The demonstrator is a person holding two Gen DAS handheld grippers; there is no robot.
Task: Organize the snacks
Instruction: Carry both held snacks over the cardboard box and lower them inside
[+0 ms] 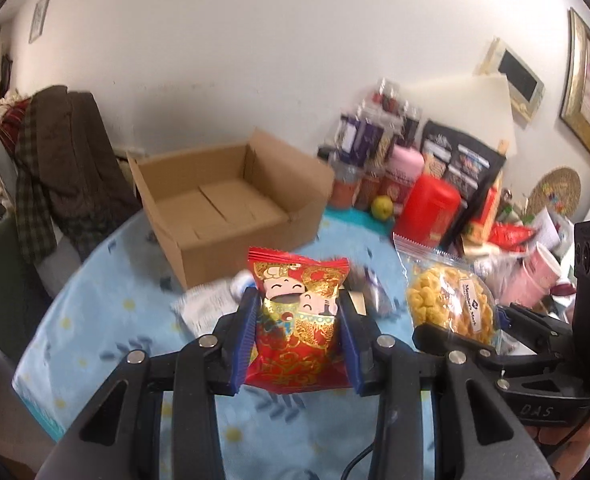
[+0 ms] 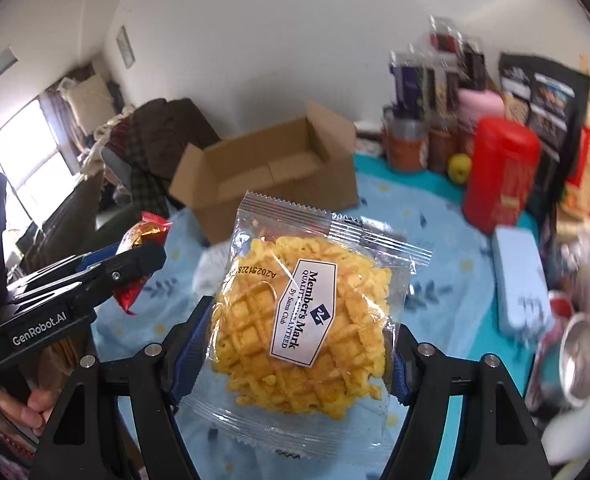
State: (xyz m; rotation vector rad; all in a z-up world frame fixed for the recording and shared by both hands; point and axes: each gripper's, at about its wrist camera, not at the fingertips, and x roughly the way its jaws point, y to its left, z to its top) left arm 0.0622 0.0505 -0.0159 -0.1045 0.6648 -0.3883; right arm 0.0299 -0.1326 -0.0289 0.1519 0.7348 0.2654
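Left hand-held gripper [image 1: 297,332] clamps a red packet [image 1: 297,312]; right hand-held gripper [image 2: 299,356] clamps a waffle pack [image 2: 307,320], both above the desk [image 1: 115,312], an open box [image 1: 231,200] beyond.

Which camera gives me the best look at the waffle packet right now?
The right wrist view: the waffle packet fills the frame centre between the right gripper's pads, label readable. The left wrist view shows it only at the right side, partly behind the gripper's black frame.
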